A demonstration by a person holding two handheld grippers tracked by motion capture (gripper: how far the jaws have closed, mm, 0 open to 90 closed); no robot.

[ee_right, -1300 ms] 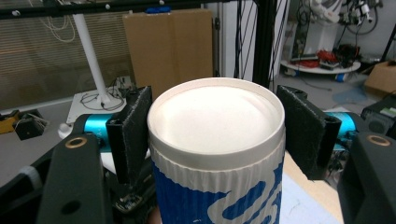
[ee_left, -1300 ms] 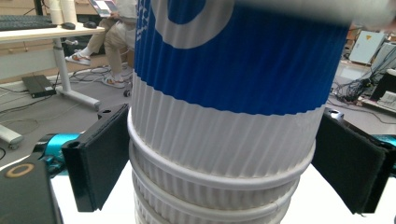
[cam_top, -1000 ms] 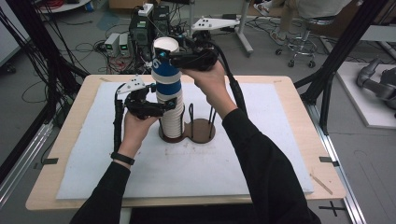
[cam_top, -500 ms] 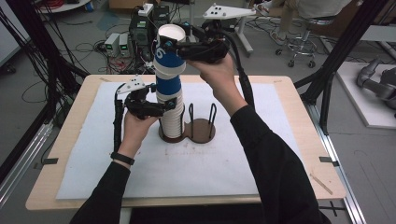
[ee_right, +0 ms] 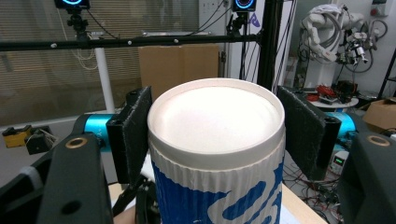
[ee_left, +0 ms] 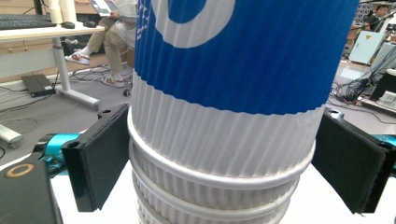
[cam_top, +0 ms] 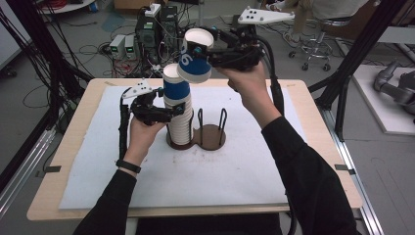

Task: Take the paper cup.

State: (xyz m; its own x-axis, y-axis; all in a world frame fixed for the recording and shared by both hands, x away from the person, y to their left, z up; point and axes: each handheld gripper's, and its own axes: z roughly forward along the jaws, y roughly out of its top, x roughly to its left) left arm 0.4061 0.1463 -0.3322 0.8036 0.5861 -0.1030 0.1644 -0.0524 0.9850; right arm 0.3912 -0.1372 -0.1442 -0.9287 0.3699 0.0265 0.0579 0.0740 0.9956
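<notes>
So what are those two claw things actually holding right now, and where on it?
The right gripper clamps one blue-and-white paper cup by its sides near the base, lifted and tilted. The left gripper grips the cup stack midway up.

Wooden table (cam_top: 73, 196); white mat (cam_top: 205, 181) on it; brown holder (cam_top: 211, 137) on mat.
</notes>
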